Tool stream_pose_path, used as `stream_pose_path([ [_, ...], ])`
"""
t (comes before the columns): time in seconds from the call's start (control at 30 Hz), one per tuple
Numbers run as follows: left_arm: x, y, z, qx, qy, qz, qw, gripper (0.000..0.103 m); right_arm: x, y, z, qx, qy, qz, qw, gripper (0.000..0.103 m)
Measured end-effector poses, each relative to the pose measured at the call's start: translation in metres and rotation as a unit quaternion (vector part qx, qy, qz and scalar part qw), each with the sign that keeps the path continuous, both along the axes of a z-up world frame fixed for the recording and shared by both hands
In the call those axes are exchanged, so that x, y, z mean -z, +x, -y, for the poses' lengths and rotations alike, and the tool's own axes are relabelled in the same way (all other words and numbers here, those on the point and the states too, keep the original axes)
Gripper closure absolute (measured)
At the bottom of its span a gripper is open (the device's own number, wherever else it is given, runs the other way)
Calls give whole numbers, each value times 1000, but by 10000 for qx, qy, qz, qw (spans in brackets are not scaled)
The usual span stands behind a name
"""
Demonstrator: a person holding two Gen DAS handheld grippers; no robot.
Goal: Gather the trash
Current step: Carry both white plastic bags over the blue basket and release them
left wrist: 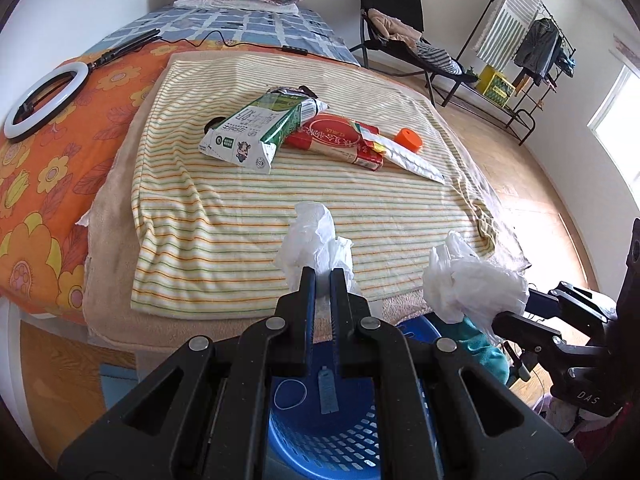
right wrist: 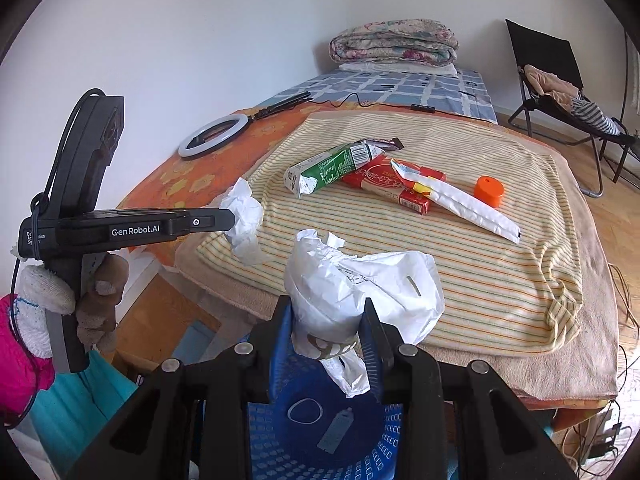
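Each hand-held gripper (left wrist: 323, 276) (right wrist: 328, 320) clamps paper (left wrist: 314, 240) (right wrist: 360, 292) above basket (left wrist: 320, 440); carton (left wrist: 256, 132), wrappers (left wrist: 340, 140), cap (left wrist: 409, 139) remain at 12 o'clock.

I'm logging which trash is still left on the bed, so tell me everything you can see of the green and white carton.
The green and white carton is a box-shaped drink carton, seemingly coated paper, with printed text, a small cartoon cow and a barcode. It looks dented and emptied. It lies on its side on the striped cloth, its far end resting on the red packet and against a dark wrapper behind it. Neither tool touches it.
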State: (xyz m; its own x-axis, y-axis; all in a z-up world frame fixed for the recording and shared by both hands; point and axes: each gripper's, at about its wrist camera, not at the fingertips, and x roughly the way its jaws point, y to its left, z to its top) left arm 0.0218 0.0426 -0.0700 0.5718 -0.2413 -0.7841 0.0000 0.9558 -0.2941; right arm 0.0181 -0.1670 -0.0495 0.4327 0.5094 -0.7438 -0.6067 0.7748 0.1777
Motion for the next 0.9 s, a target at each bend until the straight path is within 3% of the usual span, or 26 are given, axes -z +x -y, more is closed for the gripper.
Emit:
stream_pose_path([
  [0.5,48,-37,49,552,109,-479,9973,98,36,-46,27,92,-115,-493,9987,70],
  [0.9,90,-47,63,734,202,-1021,9919,98,75,-60,35,226,-315,-967,9946,70],
])
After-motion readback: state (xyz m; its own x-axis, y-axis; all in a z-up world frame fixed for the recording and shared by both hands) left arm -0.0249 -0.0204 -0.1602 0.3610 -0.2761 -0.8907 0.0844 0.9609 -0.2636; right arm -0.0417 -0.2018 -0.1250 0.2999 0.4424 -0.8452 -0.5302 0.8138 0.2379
